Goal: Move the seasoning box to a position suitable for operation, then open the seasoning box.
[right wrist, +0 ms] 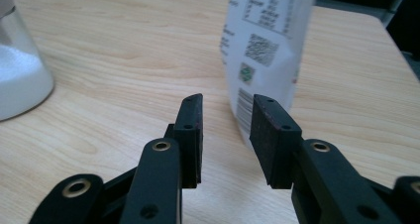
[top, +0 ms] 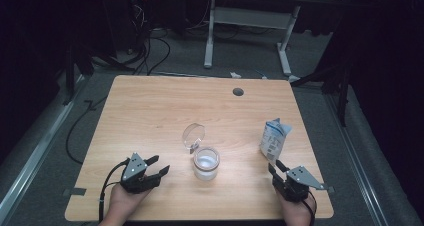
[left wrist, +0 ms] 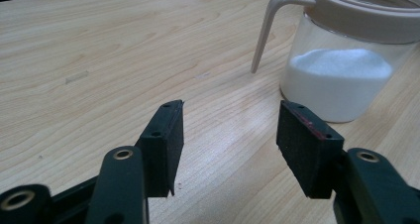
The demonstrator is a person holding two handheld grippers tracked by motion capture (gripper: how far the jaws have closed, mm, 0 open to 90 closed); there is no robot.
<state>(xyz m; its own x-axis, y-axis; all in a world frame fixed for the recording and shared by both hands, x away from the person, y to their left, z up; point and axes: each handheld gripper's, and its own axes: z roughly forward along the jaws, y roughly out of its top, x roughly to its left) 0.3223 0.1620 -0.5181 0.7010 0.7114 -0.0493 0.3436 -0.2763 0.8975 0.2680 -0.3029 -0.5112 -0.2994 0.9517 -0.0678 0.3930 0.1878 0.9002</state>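
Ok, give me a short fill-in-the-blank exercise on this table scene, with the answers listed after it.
1. The clear glass jar with the beige rim holds a ____ powder.
2. The jar's round hinged lid stands ____.
3. The white printed pouch stands in front of the ____ claw.
4. Nothing sits between the jaws of the left claw, which are ____.

Answers: white; open; right; open

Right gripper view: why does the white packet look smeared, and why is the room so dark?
Right gripper view: the packet is blurred, its print unreadable, while the jaws look sharp. High view: light falls on the table; the surroundings stay nearly black. Left gripper view: the jar is crisp.
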